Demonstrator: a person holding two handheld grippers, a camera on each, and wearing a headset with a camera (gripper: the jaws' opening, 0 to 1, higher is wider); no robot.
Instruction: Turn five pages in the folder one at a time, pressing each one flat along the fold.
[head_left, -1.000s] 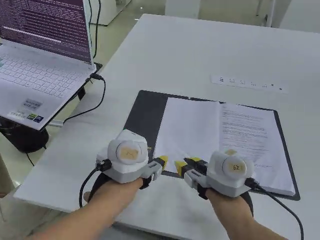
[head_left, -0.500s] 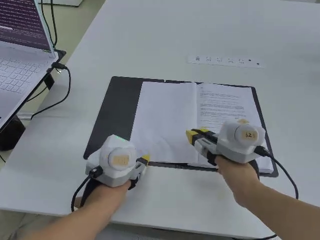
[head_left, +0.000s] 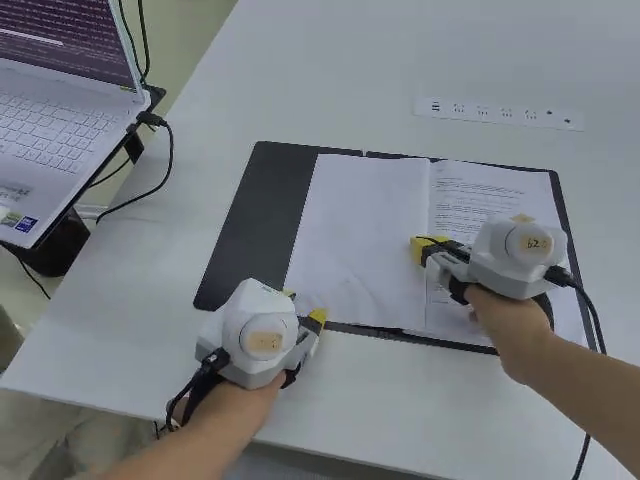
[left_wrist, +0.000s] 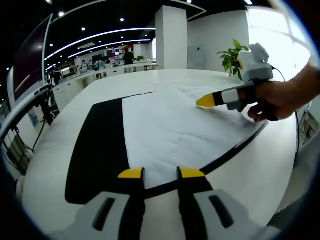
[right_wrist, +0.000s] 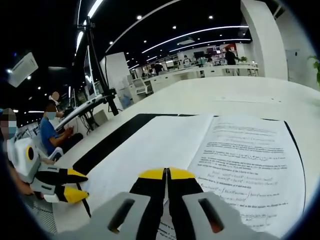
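Nearest you, your left gripper (left_wrist: 161, 173) hovers at the near edge of the folder (head_left: 245, 225), jaws apart on nothing; the folder lies open and flat on the table (head_left: 330, 70), blank page (head_left: 360, 230) on its left; farther in, your right gripper (right_wrist: 167, 174) has its jaws pressed together, empty, tips at the fold (head_left: 429, 195); that fold runs straight away from you; the printed page (head_left: 495, 200) lies right of it, so your right gripper looks best placed.
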